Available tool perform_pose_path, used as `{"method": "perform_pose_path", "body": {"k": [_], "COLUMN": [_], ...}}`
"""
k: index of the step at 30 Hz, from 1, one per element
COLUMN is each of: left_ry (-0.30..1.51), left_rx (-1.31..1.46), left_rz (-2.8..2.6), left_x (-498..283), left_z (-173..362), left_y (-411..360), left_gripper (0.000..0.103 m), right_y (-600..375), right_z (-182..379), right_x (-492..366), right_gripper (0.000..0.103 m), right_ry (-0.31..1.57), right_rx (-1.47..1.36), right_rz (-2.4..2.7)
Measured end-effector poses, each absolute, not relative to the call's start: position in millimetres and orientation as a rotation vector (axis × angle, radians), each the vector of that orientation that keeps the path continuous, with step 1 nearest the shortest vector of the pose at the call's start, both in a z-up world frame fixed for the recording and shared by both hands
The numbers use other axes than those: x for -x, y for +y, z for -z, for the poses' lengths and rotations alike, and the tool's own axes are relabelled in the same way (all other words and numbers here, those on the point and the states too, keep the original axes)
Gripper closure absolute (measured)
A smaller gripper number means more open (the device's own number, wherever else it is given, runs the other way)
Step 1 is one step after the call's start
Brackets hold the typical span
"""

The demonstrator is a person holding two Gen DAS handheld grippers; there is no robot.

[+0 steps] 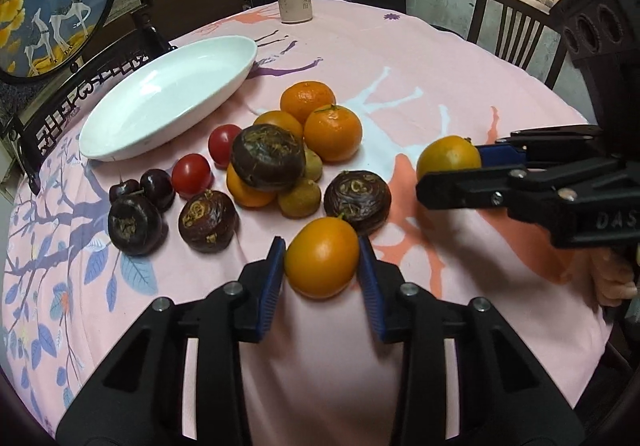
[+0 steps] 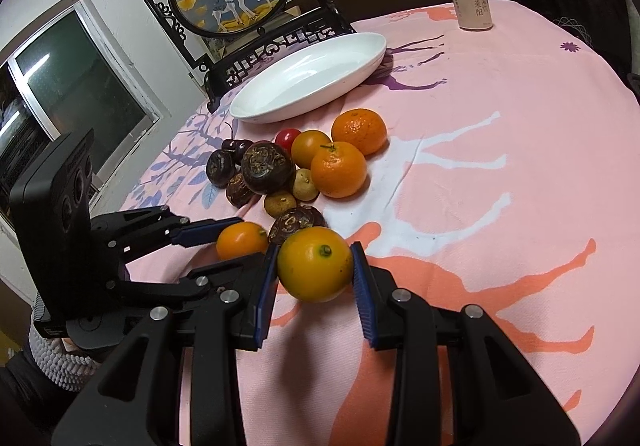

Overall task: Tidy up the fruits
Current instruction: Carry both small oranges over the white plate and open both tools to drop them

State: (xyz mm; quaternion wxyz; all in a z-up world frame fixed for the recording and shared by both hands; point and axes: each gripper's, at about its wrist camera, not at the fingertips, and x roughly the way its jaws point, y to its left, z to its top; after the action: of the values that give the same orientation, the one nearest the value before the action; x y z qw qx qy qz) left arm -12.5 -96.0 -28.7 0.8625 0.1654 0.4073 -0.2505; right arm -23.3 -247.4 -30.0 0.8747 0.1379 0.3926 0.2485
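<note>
My left gripper (image 1: 322,266) is shut on a small orange citrus fruit (image 1: 322,262) just above the pink tablecloth, in front of the fruit pile. To the right, my right gripper (image 1: 452,170) is shut on a yellow-orange citrus fruit (image 1: 448,158). The right wrist view shows that fruit (image 2: 315,264) clamped between the right gripper's (image 2: 316,266) blue pads, with the left gripper (image 2: 248,242) and its fruit (image 2: 242,240) just to the left. The pile holds mandarins (image 1: 332,132), dark water chestnuts (image 1: 267,158), cherry tomatoes (image 1: 191,174), cherries (image 1: 158,188) and small brown fruits (image 1: 300,198). An empty white oval plate (image 1: 168,98) lies behind it.
A drink can (image 1: 295,2) stands at the table's far edge. A round framed deer picture on a black stand (image 1: 52,2) sits behind the plate at the left. Dark chairs (image 1: 512,30) ring the far side. The cloth to the right of the pile is bare.
</note>
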Motion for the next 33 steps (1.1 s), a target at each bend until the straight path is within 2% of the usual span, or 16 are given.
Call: {"method": "perform_pose_path", "body": {"k": [4, 7, 12, 17, 20, 21, 22, 23, 24, 33], "left_ry": [0.817, 0.776, 0.759, 0.833, 0.873, 0.880, 0.876, 0.871, 0.862, 0.812], "left_rx": [-0.283, -0.240, -0.100, 0.007, 0.055, 0.056, 0.054, 0.052, 0.053, 0.046], "left_rz": [0.492, 0.429, 0.302, 0.234, 0.235, 0.233, 0.229, 0.228, 0.231, 0.222], "left_x": [6.2, -17.7, -95.9, -161.9, -175.0, -177.6, -178.2, -177.8, -177.2, -148.7], "left_z": [8.6, -14.7, -40.5, -24.4, -8.8, -5.5, -4.0, -3.2, -3.8, -15.3], "left_y": [-75.0, -60.8, -33.9, -11.4, 3.6, 4.8, 4.7, 5.7, 7.1, 15.0], "left_gripper": [0.066, 0.066, 0.066, 0.066, 0.065, 0.064, 0.055, 0.049, 0.042, 0.036], "right_y": [-249.4, -244.0, -221.8, -188.1, -174.8, -171.6, -169.3, -169.3, -170.2, -192.3], "right_z": [26.7, -0.6, -39.7, -14.1, 3.1, 6.7, 9.1, 9.6, 7.0, -15.0], "right_x": [17.4, -2.9, -78.5, -154.4, -177.5, -181.0, -182.8, -182.1, -179.7, -141.1], "right_gripper": [0.067, 0.067, 0.067, 0.067, 0.066, 0.066, 0.062, 0.052, 0.048, 0.046], "right_ry": [0.833, 0.817, 0.731, 0.773, 0.806, 0.816, 0.823, 0.811, 0.794, 0.700], "right_rx": [-0.311, -0.297, -0.262, -0.203, -0.149, -0.125, -0.106, -0.093, -0.092, -0.165], "right_rz": [-0.540, -0.531, -0.549, -0.514, -0.482, -0.476, -0.467, -0.462, -0.466, -0.512]}}
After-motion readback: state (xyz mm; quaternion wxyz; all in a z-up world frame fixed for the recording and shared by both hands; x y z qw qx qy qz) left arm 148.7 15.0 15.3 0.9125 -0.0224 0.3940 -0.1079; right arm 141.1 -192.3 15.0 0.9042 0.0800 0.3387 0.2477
